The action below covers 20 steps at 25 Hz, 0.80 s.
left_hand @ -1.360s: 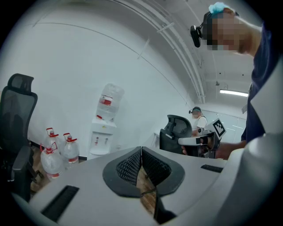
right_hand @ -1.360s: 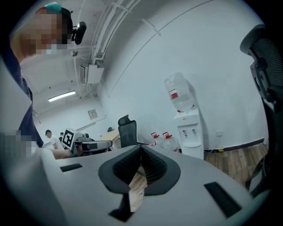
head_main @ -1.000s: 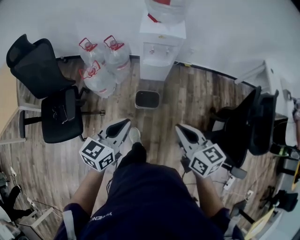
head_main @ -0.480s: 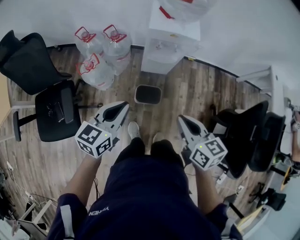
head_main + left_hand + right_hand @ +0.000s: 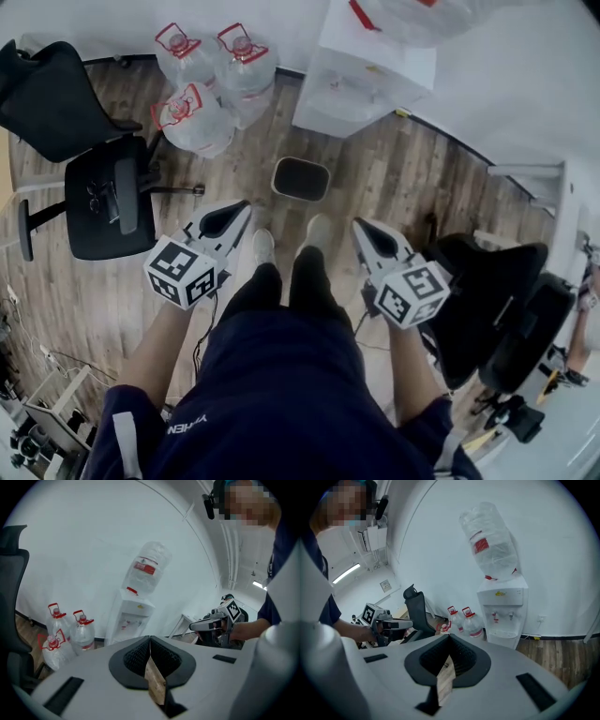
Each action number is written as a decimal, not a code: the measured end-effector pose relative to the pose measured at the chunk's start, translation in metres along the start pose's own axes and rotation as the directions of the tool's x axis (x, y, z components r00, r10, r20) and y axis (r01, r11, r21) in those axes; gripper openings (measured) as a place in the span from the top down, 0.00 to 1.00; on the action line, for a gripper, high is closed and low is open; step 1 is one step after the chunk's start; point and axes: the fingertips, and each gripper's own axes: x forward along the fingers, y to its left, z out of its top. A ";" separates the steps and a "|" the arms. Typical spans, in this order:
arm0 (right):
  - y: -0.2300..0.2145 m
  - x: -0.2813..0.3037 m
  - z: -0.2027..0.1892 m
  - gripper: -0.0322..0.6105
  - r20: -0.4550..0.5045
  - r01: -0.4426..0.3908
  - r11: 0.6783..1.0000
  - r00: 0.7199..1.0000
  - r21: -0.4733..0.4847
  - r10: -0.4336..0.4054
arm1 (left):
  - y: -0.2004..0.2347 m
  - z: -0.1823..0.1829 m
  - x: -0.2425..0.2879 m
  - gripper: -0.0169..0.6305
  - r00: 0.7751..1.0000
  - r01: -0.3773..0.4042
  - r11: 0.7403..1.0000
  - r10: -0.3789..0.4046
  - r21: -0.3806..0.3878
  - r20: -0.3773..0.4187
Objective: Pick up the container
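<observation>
A small dark rectangular container (image 5: 300, 178) stands on the wooden floor just ahead of the person's shoes, in front of the white water dispenser (image 5: 366, 80). My left gripper (image 5: 242, 208) is held at waist height to the left of the legs, jaws shut with nothing between them. To the right of the legs my right gripper (image 5: 359, 228) is also shut and empty. Both point forward, short of the container and above it. In the left gripper view the shut left gripper (image 5: 150, 639) faces the dispenser (image 5: 133, 616). The right gripper (image 5: 449, 637) points to the left of the dispenser (image 5: 504, 611).
Three clear water bottles (image 5: 192, 120) with red caps stand left of the dispenser by the wall. A black office chair (image 5: 103, 192) is at the left, another black chair (image 5: 487, 300) at the right. Cables and clutter lie along the lower left floor.
The person has stepped forward: the dispenser, bottles and container have drawn closer. Both grippers stay shut and hold about the same place beside the legs.
</observation>
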 end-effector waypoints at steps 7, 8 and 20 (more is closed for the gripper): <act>-0.069 0.058 -0.021 0.92 -0.154 -0.027 0.991 0.988 -0.130 0.007 | 0.026 -0.036 0.058 0.93 0.994 -0.068 0.996 0.063 -0.056 -0.088; -0.078 0.069 -0.026 0.92 -0.180 -0.034 0.989 0.984 -0.147 0.007 | 0.032 -0.047 0.068 0.93 0.992 -0.078 0.994 0.070 -0.071 -0.102; -0.208 0.239 -0.165 0.92 -0.356 -0.081 0.965 0.935 -0.249 -0.013 | 0.167 -0.250 0.217 0.89 0.956 -0.197 0.945 0.126 -0.263 -0.264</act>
